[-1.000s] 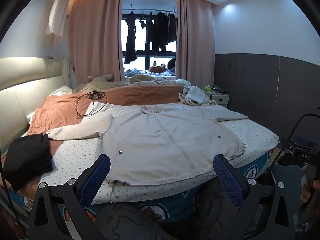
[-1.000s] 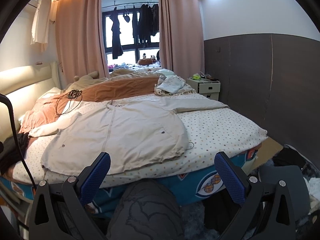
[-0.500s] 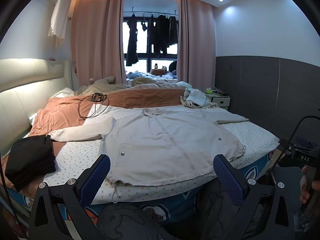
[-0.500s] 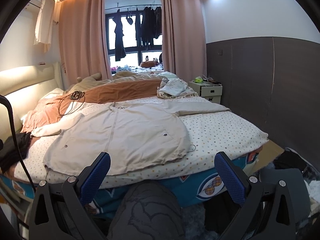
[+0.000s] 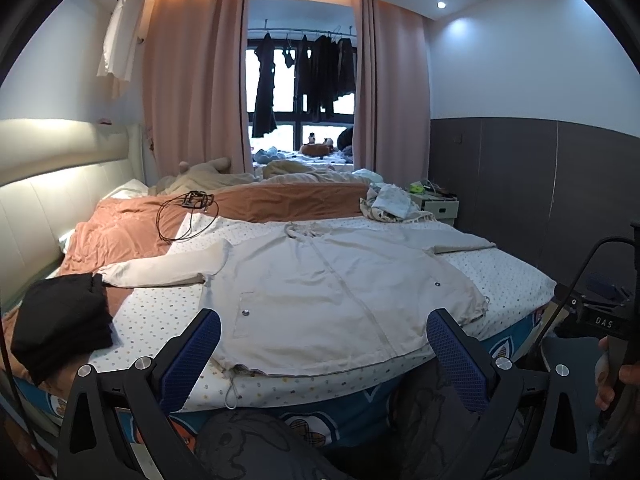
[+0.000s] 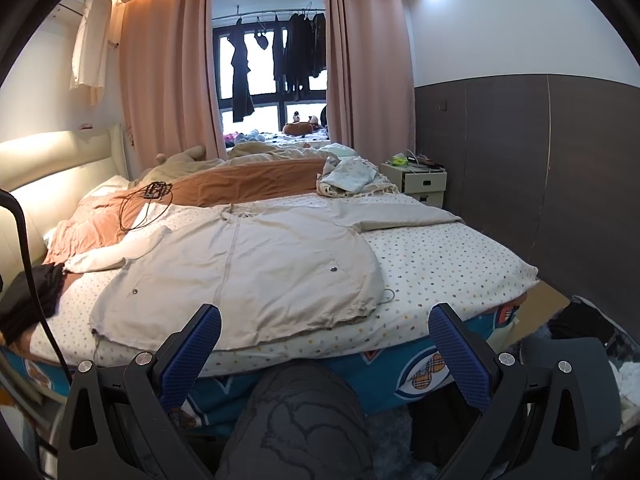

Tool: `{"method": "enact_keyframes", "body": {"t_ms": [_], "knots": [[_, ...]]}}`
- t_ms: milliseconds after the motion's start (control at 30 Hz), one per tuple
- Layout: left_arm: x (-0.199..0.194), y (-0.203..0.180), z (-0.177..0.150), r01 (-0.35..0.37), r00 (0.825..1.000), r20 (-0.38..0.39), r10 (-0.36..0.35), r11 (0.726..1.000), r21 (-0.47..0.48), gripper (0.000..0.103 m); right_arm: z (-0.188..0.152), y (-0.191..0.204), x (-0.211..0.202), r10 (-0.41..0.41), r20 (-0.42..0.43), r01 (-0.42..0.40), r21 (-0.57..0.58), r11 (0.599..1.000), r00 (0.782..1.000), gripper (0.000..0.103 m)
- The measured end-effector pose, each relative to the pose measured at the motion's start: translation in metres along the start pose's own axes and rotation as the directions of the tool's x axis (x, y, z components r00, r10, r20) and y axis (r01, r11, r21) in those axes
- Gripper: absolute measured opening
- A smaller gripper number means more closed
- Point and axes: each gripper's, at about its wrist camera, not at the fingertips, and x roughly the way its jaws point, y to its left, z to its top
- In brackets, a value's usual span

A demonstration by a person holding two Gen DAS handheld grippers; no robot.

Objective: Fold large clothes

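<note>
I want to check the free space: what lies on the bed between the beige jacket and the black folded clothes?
Only bare dotted bedsheet separates the beige jacket from the black folded clothes, seen in the left wrist view.

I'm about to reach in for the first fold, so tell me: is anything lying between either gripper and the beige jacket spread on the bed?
Nothing visible does. Both the left gripper and right gripper are open, short of the jacket hem. The black clothes lie off to its left, the black cable beyond its sleeve.

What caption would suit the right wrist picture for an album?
Open right claw hovers before a beige jacket spread flat on the bed.
</note>
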Motion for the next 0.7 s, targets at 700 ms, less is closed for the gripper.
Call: {"method": "enact_keyframes", "body": {"t_ms": [700], "knots": [[0.008,0.010,0.003,0.000,1.000,-0.012,0.000,1.000,-0.021,0.103,0.009,0.032,0.010,0.102,0.026,-0.100,-0.067,0.993,0.994,0.103]]}}
